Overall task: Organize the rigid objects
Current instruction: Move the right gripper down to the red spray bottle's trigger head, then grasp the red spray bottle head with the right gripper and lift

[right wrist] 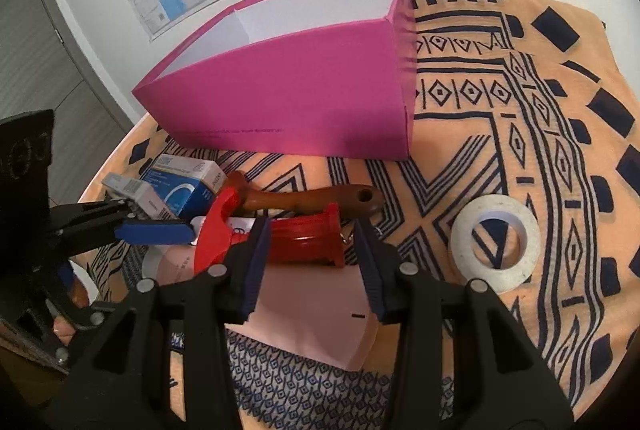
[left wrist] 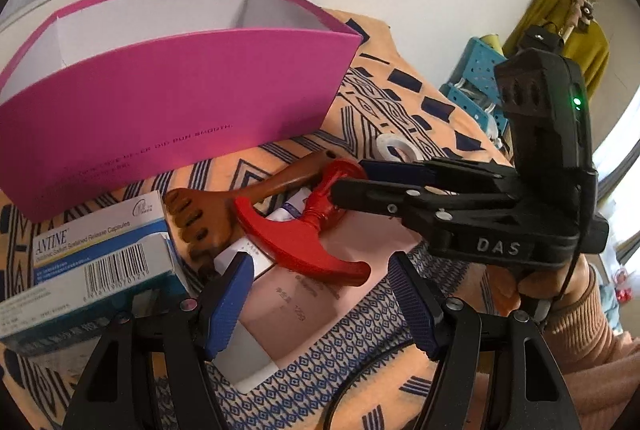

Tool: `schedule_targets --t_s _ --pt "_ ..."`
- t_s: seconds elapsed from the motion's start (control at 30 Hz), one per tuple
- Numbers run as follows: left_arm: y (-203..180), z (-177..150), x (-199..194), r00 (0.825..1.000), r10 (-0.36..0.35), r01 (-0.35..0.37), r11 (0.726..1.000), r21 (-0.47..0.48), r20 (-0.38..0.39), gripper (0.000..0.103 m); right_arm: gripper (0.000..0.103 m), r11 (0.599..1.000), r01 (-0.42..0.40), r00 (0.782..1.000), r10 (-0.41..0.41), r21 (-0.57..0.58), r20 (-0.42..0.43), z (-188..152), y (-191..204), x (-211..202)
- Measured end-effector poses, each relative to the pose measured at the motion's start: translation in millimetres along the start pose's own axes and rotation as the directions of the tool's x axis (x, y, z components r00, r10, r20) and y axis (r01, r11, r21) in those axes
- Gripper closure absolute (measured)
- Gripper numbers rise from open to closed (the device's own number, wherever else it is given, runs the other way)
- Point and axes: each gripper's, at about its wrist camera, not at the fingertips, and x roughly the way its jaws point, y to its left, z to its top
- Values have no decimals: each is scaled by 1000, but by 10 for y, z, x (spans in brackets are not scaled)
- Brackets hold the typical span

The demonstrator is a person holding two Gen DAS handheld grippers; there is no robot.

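Observation:
A red T-handled plastic piece [left wrist: 304, 238] lies on a flat pink box [left wrist: 288, 314], beside a wooden hand-shaped scratcher [left wrist: 224, 206]. My left gripper [left wrist: 320, 286] hangs open low over the pink box; its left pad overlaps the box's edge and its right pad stands clear of it. In the right wrist view my right gripper [right wrist: 312, 250] straddles the red piece's ribbed barrel [right wrist: 308, 238], open, with a small gap at the right pad. The left wrist view shows the right gripper [left wrist: 350, 178] at the red piece's round base.
A tall open magenta box [right wrist: 300, 102] stands behind on the orange patterned cloth [right wrist: 560, 150]. Medicine cartons [left wrist: 92, 254] sit left of my left gripper. A white tape roll [right wrist: 494, 242] lies to the right. A hand and sleeve [left wrist: 568, 294] hold the right gripper.

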Motion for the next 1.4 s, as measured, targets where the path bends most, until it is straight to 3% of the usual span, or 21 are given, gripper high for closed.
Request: schedule_targets --t_s 0.13,0.27,0.7,0.87,1.13,1.4 --pt "10 13 15 1000 -1 1 1000 -5 0 42 61 1000 -16 1000 16 -2 2 -16 28 3" --pt "28 18 12 1000 -5 5 1000 -14 2 43 64 1000 -12 1000 12 -7 8 -23 37 -2" --pt "-35 41 -53 1000 -9 9 1000 7 24 43 67 1000 -19 999 18 10 32 -59 62 -70" --pt "62 68 -17 1000 7 -6 999 -37 17 43 73 999 -28 999 28 17 20 -67 67 -62" --pt "210 178 55 999 31 -28 995 -97 23 40 73 999 -37 999 36 33 11 -64 46 -10" --pt "266 307 129 997 64 -60 993 -97 40 40 73 997 -31 999 30 67 22 -33 -41 -7"
